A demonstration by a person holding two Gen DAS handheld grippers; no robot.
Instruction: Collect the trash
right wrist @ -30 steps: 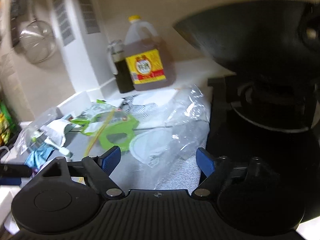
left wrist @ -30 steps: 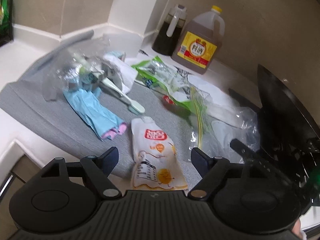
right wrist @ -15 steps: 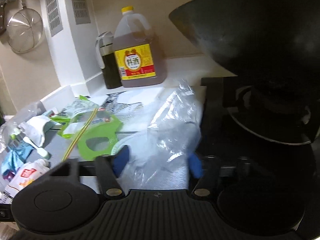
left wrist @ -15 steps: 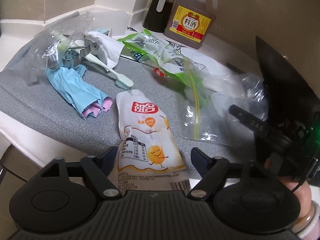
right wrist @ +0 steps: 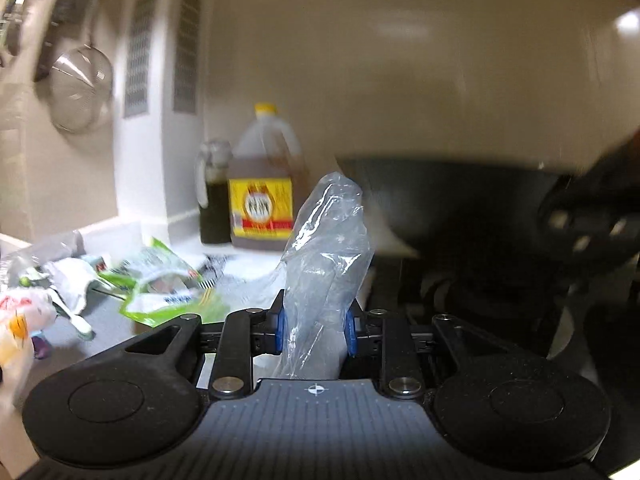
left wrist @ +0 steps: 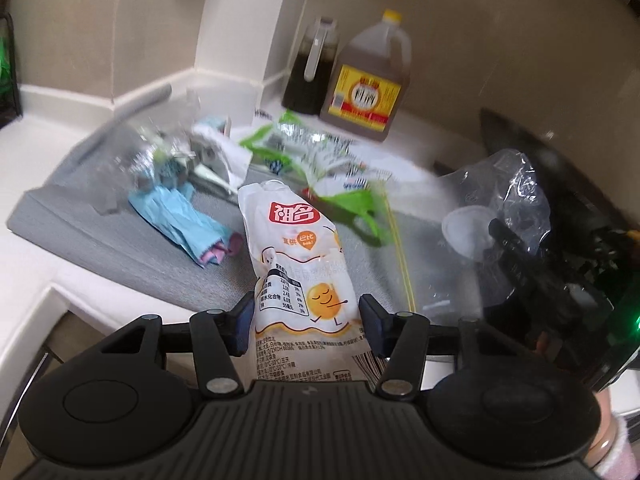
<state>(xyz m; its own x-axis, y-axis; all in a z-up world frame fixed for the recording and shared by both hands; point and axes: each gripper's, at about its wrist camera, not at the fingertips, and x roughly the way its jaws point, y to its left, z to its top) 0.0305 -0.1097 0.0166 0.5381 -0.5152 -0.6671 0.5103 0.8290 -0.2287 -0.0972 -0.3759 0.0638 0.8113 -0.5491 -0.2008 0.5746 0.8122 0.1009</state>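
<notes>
A white drink pouch (left wrist: 296, 240) with a red label stands up between the pads of my left gripper (left wrist: 308, 320). The jaws are closing and both pads press its sides, its top lifted off the grey mat (left wrist: 120, 252). My right gripper (right wrist: 315, 326) is closing too, its blue pads pinching a crumpled clear plastic bag (right wrist: 328, 240) that rises in front of the wok. The same bag (left wrist: 516, 192) shows at the right of the left wrist view. Lying on the mat are a green packet (left wrist: 344, 192), a blue glove (left wrist: 180, 216) and a toothbrush (right wrist: 76, 320).
A cooking-wine jug (left wrist: 368, 80) and a dark sauce bottle (left wrist: 312, 76) stand against the back wall. A black wok (right wrist: 460, 208) sits on the stove at the right. A strainer (right wrist: 80, 88) hangs on the left wall. The counter edge runs just in front of the mat.
Both grippers went from wide apart to narrowed. The left one closed on the white pouch and raised it off the mat. The right one closed on the clear bag and lifted it.
</notes>
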